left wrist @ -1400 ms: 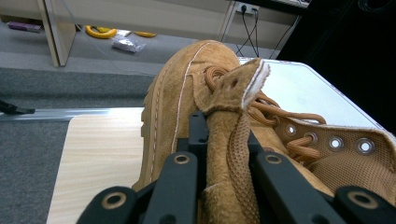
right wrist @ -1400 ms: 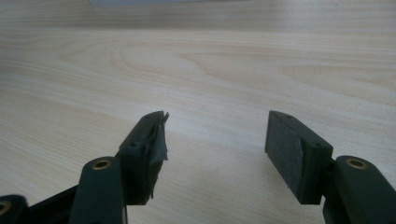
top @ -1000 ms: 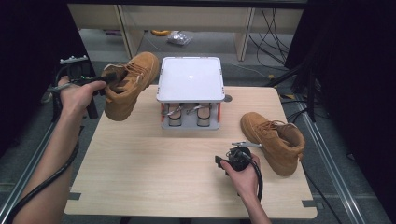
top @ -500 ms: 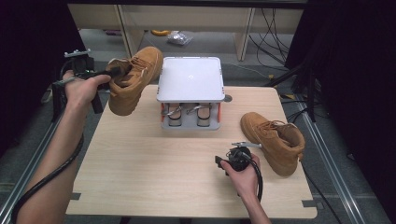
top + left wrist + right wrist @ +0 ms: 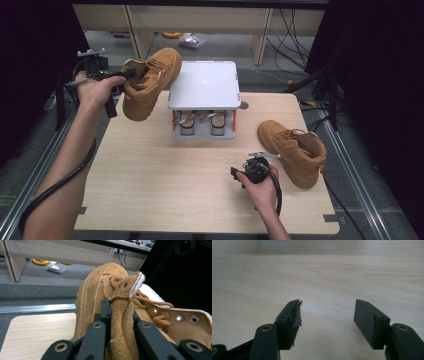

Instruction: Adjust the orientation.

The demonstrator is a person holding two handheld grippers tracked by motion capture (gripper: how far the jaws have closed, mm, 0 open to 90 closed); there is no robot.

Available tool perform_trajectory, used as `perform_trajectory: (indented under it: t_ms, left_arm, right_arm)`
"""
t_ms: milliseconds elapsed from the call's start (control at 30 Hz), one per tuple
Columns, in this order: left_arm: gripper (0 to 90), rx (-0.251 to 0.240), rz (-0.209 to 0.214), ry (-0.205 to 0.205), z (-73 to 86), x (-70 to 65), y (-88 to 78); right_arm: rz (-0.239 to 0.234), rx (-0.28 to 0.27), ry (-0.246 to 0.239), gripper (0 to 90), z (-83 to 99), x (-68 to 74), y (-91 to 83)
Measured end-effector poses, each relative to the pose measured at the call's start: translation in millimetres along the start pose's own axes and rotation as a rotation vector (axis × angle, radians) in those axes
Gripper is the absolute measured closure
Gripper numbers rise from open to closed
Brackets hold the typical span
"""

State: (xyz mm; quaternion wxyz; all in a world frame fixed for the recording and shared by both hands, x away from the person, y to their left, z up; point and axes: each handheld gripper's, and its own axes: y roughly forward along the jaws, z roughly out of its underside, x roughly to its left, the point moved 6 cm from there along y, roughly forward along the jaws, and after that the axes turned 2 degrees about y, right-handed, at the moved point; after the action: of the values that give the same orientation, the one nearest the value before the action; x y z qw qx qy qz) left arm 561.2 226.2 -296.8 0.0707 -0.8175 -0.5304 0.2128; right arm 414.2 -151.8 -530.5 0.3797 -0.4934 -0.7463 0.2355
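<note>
A tan suede boot (image 5: 150, 82) hangs in the air at the table's back left, its toe pointing up toward the white stand (image 5: 202, 85). My left gripper (image 5: 131, 75) is shut on the boot's collar. In the left gripper view the black jaws clamp the suede collar flap (image 5: 122, 322), with my left gripper (image 5: 121, 315) on either side and the laces and eyelets to the right. A second tan boot (image 5: 292, 150) lies on the table at the right. Just left of it my right gripper (image 5: 240, 172) rests low over the wood, open, with nothing between its pads (image 5: 292, 320).
The white stand is a flat-topped platform at the back middle of the wooden table (image 5: 150, 175), with small items (image 5: 200, 122) tucked under it. Metal rails run along both table sides. Shelving, cables and floor clutter lie behind the table.
My left hand has carried the boot up and to the right, closer to the white stand. The right hand and the second boot have stayed put.
</note>
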Motion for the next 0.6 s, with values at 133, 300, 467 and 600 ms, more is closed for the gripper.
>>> perform_trajectory:
  t_ms: [133,300,467,600]
  left_arm:
    - [82.2,-0.002,0.011,-0.001,-2.2,-3.4,3.0]
    - [82.2,0.003,0.012,0.004,-4.0,-6.9,7.7]
    - [82.2,0.009,0.018,0.004,-5.8,-10.9,12.0]
    - [82.1,0.012,0.024,0.002,-7.4,-13.6,14.6]
  right_arm:
    - [0.009,-0.006,-0.017,39.2,-0.5,-1.6,1.2]
    - [0.005,-0.005,-0.007,39.1,0.1,-0.9,1.9]
    - [0.008,-0.006,-0.023,39.2,-0.2,-2.4,2.8]
    - [0.004,-0.006,-0.004,39.2,0.0,-0.9,1.6]
